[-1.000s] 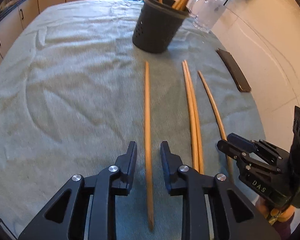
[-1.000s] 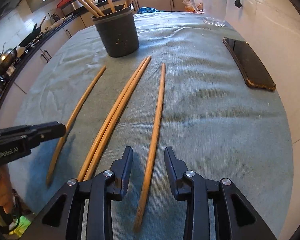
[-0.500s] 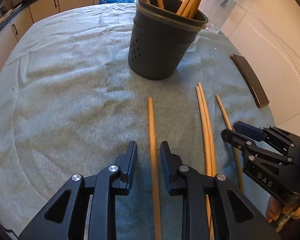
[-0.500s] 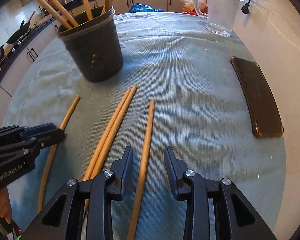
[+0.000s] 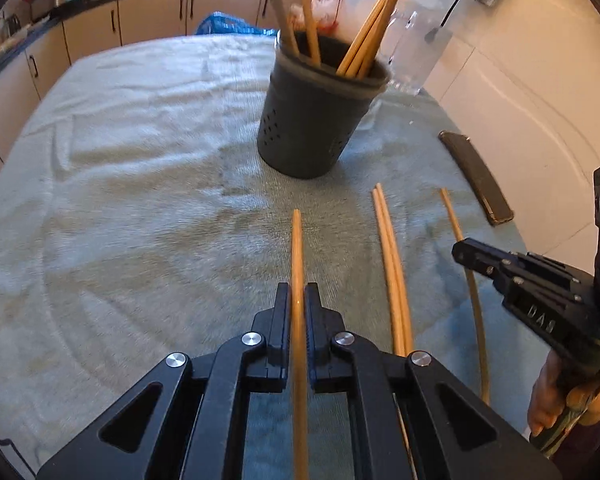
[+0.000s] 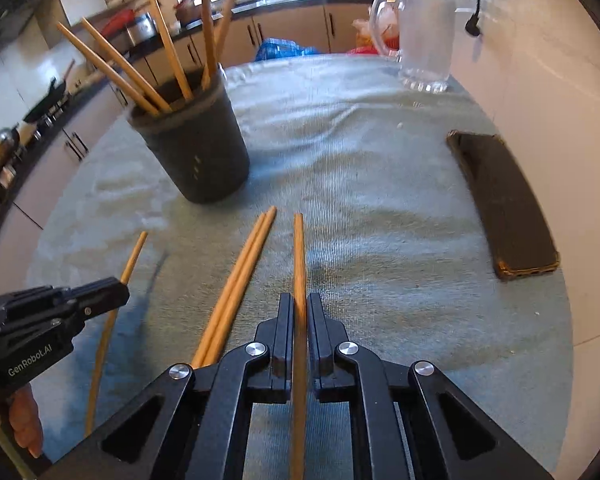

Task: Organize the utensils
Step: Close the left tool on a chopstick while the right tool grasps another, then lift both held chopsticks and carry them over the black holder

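Two grips set: left gripper (image 5: pixel 297 312) and right gripper (image 6: pixel 300 322) have just clamped one chopstick (image 5: pixel 297 248) each; lift level, tip into far holder (image 5: pixel 316 120).

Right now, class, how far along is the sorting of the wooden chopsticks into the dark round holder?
Done: several wooden chopsticks already stand in the dark round holder. In hand: each gripper has just closed on one chopstick, left gripper on the leftmost chopstick, right gripper on the rightmost chopstick. Left: the touching pair on the grey-green cloth.
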### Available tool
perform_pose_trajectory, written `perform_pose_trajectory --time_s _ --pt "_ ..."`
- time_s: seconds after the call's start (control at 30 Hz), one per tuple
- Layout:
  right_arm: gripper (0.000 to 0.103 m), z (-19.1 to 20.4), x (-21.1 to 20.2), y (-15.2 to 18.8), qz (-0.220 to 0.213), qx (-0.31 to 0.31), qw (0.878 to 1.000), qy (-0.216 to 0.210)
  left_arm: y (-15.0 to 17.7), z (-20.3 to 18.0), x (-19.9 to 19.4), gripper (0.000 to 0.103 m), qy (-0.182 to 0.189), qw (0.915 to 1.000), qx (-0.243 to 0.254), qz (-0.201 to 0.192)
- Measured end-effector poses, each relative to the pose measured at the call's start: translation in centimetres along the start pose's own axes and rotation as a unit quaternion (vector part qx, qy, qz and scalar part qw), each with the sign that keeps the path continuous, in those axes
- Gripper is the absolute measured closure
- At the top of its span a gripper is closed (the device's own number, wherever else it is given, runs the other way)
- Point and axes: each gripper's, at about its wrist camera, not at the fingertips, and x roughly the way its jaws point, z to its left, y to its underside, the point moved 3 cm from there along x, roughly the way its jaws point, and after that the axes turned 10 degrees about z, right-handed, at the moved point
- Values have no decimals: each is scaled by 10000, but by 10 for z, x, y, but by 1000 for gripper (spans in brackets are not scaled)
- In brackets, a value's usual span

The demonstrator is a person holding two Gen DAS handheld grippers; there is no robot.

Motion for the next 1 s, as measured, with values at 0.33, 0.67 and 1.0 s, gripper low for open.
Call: perform_pose_trajectory --time_s 0.33,0.67,1.0 --pt "96 8 -69 26 -786 -14 9968 -132 28 -8 -61 97 -86 9977 -123 -667" --pt "96 25 -109 55 -1181 -128 9927 -188 63 -6 -102 97 -225 9941 -286 -1025" --pt "96 34 -130 78 -1389 -173 9898 -259 91 -7 -131 97 -231 9897 -385 -1360"
